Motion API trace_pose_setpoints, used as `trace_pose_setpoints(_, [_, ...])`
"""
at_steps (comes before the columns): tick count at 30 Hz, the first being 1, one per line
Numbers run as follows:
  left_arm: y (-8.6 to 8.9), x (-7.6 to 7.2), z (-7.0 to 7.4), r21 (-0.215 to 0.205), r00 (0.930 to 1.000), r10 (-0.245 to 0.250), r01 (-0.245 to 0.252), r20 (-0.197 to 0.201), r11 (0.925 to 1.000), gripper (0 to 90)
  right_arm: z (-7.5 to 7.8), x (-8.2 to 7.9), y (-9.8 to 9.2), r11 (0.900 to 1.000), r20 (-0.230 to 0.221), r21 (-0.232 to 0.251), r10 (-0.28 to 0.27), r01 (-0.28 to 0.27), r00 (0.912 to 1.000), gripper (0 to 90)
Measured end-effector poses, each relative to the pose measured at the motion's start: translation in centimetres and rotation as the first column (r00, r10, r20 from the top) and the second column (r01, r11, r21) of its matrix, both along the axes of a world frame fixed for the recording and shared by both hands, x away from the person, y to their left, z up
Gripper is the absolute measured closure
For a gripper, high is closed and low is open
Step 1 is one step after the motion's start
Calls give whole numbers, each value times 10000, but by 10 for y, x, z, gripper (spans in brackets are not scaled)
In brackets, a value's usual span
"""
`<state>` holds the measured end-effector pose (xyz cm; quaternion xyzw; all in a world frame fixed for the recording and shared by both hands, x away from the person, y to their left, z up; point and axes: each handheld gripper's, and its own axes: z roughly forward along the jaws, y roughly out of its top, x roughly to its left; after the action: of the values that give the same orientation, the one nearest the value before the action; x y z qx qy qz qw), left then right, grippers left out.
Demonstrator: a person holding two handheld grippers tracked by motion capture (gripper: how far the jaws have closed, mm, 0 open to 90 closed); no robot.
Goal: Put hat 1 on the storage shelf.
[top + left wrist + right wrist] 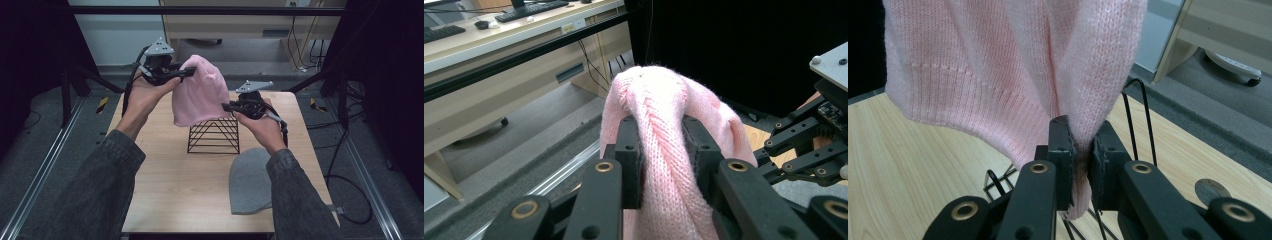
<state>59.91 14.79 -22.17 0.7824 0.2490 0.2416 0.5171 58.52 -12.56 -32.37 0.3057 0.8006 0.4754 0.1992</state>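
1. Sleeves of dark denim enter at the near edge of the high view; they are my forearms, one reaching up the left side of the table [165,190], one up the right.
2. Left gripper [187,72]: my jaws are clenched on a bunched fold at the crown of the pink knit hat [200,90]; in the left gripper view the knit [664,150] is squeezed between both black pads and rises over their tips.
3. Right gripper [227,106]: my jaws are clamped on the ribbed hem of the same hat; in the right gripper view the fabric [1078,100] gathers to a narrow pinch between the pads.
4. Pink knit hat: held clear of the table between my two grippers, its long axis running from the crown, far and left and higher, to the hem, near and right and lower.
5. Black wire rack [214,135]: stands on the table directly beneath the hat; the hem hangs just over its peak. Whether they touch I cannot tell.
6. Governing relation, by my judgement: the hem's opening faces down toward the rack, so my right gripper, lower and nearer the peak, would lead any lowering.
7. Grey knit hat [250,180]: lies flat at the near right of the table, well apart from both grippers.
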Motion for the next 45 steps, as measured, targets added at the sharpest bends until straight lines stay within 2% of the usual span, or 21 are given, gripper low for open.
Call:
trace_pose_setpoints(6, [-4,1,-5,-80,10000,-44,44,-31,10000,715,-3,-1,-5,9999,-44,-117,-74,74,10000,817])
trace_pose_setpoints(9, [-6,2,-8,1,10000,-36,36,-29,10000,709,-4,-2,-6,9995,71,-298,-107,109,9999,814])
trace_pose_setpoints(12, [-8,3,-9,-125,10000,-65,65,-13,9999,704,-7,-2,-8,9996,92,-233,-161,163,9998,814])
trace_pose_setpoints(16, [-12,4,-12,51,9999,-134,134,-12,9999,699,-14,-3,-13,9996,108,-192,-227,229,9997,815])
trace_pose_setpoints(22, [-19,5,-18,-24,9998,-203,203,-84,9998,698,-19,-4,-18,9993,159,-200,-297,300,9994,815])
trace_pose_setpoints(26, [-24,6,-23,176,9995,-288,291,-158,9994,696,-25,-5,-24,9990,85,-135,-421,422,9991,816])
trace_pose_setpoints(29, [-28,7,-27,122,9993,-329,332,-199,9994,694,-29,-6,-29,9989,53,-156,-452,452,9990,816])
trace_pose_setpoints(45, [-34,1,-43,310,9977,-485,500,-475,9983,680,-50,-17,-39,9986,125,-130,-516,518,9986,821])
